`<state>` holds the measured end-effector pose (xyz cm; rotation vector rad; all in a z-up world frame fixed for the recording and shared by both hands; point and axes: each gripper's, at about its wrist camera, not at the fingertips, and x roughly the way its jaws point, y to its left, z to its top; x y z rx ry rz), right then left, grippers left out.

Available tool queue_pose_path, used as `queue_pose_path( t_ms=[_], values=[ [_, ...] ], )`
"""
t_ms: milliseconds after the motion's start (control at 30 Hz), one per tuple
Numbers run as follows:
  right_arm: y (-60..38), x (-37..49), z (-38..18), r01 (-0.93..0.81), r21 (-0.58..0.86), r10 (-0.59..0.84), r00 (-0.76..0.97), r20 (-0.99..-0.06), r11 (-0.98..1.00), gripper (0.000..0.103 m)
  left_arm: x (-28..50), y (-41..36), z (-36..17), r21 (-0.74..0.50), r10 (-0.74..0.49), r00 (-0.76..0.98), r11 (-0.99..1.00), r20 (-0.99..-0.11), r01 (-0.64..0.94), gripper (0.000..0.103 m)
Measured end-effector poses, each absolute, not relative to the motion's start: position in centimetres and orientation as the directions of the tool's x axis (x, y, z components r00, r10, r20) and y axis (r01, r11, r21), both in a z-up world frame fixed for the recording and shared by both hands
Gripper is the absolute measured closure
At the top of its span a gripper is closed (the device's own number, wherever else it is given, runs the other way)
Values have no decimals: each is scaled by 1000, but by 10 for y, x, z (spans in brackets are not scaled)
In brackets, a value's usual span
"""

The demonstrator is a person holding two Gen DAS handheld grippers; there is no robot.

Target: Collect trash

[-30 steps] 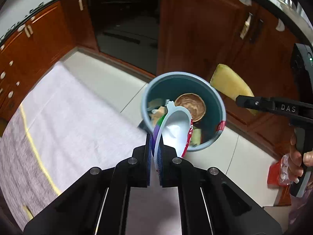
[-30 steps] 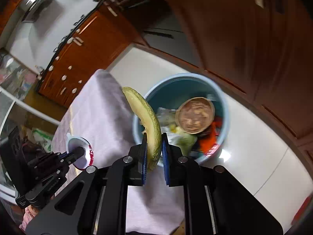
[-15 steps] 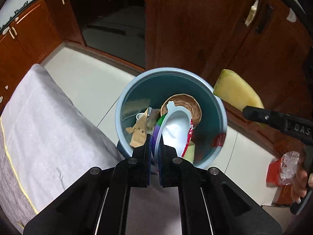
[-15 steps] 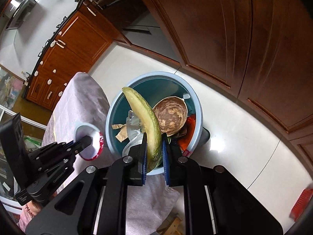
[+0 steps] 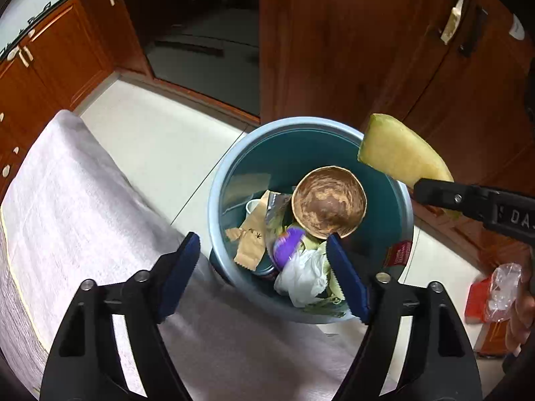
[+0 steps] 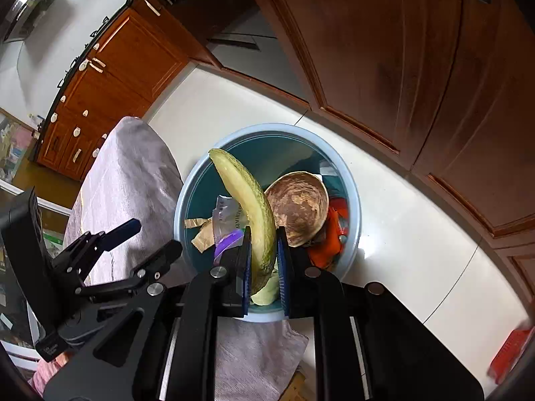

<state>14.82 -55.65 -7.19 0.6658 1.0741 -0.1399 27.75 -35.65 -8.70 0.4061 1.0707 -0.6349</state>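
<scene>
A round blue trash bin (image 5: 394, 197) stands on the floor below both grippers, holding a brown paper bowl (image 5: 329, 202), wrappers and a purple-and-white cup (image 5: 287, 247). My left gripper (image 5: 264, 267) is open and empty over the bin's near rim. My right gripper (image 6: 263, 250) is shut on a yellow-green melon rind (image 6: 247, 200) and holds it above the bin (image 6: 352, 197). The rind (image 5: 398, 153) also shows in the left wrist view over the bin's right rim. The open left gripper (image 6: 143, 237) shows in the right wrist view.
A table under a pale purple cloth (image 5: 83, 207) lies left of the bin, its edge next to the rim. Dark wooden cabinets (image 5: 351, 50) stand behind the bin on a white tiled floor (image 5: 160, 133). A red packet (image 5: 481, 297) lies at the right.
My left gripper has opened and let go of the purple-and-white cup, which now lies in the bin. Both grippers have moved closer over the bin; the right still holds the rind.
</scene>
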Motion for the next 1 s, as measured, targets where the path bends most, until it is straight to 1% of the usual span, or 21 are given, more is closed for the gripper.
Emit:
queue_pose_path(
  t_ms=[67,133,167,233,267,300,333,367,433,467,633,867,1000],
  values=[
    [-555,151,-73,413,433,209,486,-849,801,90,278,-353,-84,5,-284,337,758,-898,652,12],
    [-553,154,-73,406,434,213,485,-848,804,90,276,-348,-79,5,-295,350,759,-889,651,8],
    [-552,155,-72,400,435,215,486,-847,807,88,275,-346,-76,3,-301,356,759,-885,651,6],
    [-551,157,-71,396,440,218,493,-843,806,80,273,-342,-71,-5,-313,362,762,-878,648,4],
    [-552,157,-69,397,457,228,502,-834,796,64,273,-340,-69,-9,-319,362,762,-876,648,4],
    [-552,157,-68,400,462,228,508,-831,792,42,272,-338,-67,-15,-324,361,761,-874,648,4],
    [-552,157,-65,404,460,216,519,-827,791,35,270,-337,-65,-20,-329,360,761,-873,649,4],
    [-552,156,-62,406,456,204,528,-825,792,31,269,-337,-65,-21,-331,360,760,-872,649,4],
    [-550,155,-59,403,450,201,525,-827,797,27,266,-334,-61,-20,-338,367,759,-866,651,4],
    [-549,155,-58,408,443,198,518,-832,798,22,265,-333,-60,-17,-339,372,758,-864,652,4],
    [-543,150,-51,405,407,169,507,-845,819,18,255,-324,-54,-6,-344,388,755,-855,655,4],
    [-524,142,-35,344,399,183,517,-836,850,7,240,-304,-34,20,-342,433,766,-834,643,4],
    [-511,133,-21,313,398,190,528,-828,862,7,230,-284,-19,15,-349,458,782,-818,624,4]
  ],
)
